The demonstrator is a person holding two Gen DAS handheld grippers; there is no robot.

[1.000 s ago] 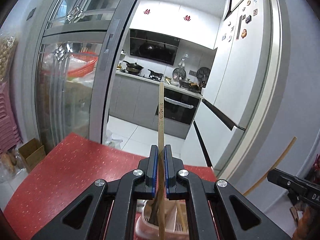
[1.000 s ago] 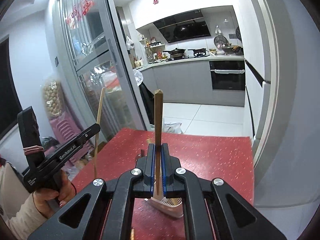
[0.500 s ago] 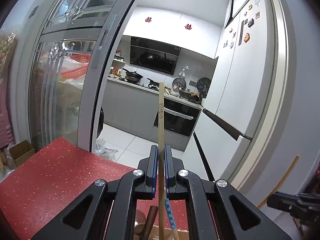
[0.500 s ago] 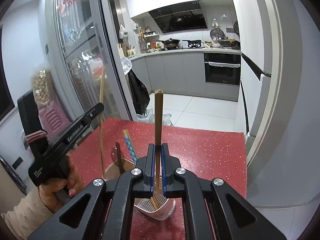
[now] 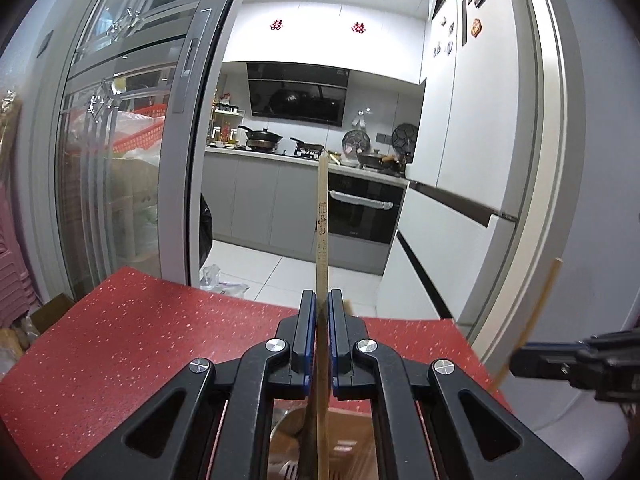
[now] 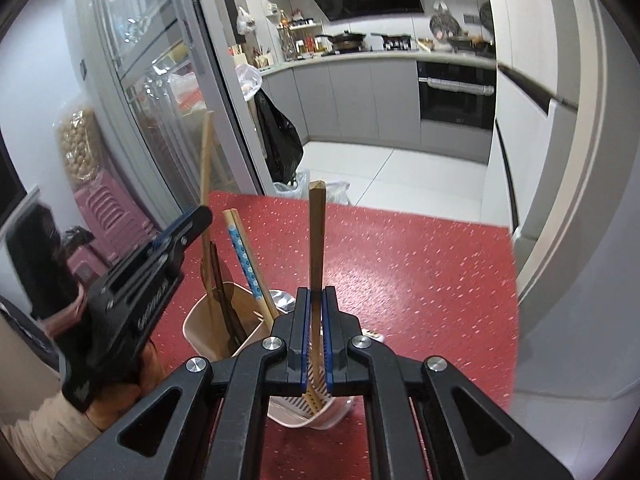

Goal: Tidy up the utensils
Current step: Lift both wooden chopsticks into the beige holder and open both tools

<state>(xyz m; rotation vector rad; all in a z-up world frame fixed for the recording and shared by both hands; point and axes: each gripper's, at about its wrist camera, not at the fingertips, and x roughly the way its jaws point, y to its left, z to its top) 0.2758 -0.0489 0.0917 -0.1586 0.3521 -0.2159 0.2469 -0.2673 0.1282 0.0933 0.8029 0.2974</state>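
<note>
- The left gripper [image 5: 322, 338] is clenched on a pale wooden chopstick [image 5: 322, 216] that stands upright between its fingers [image 5: 306, 336], its lower end reaching down into the holder [image 6: 208, 322] below.
- The right gripper [image 6: 315, 334] is clenched the same way on a darker chopstick [image 6: 316, 240], also upright, its tip down in the slotted white part of the holder.
- Judged from their look, both sticks are light, stiff and smooth — easy to carry, but apt to swivel or slip in a narrow pinch. A hold near the middle, as here, should keep them steady; a hold close to one end would probably let them tilt.
- The holder already carries a chopstick with a blue pattern [image 6: 243, 258] and a dark-handled utensil, so the new sticks have to thread in beside these. The holder looks like light plastic and may tip if knocked.
- It stands on a red speckled surface [image 6: 400, 264] — flat, hard, bare around the holder.
- Beyond is a kitchen: grey cabinets, an oven [image 5: 362, 216], pans on the hob, a white fridge [image 5: 460, 128], and a sliding glass door [image 5: 120, 168] on the left.
</note>
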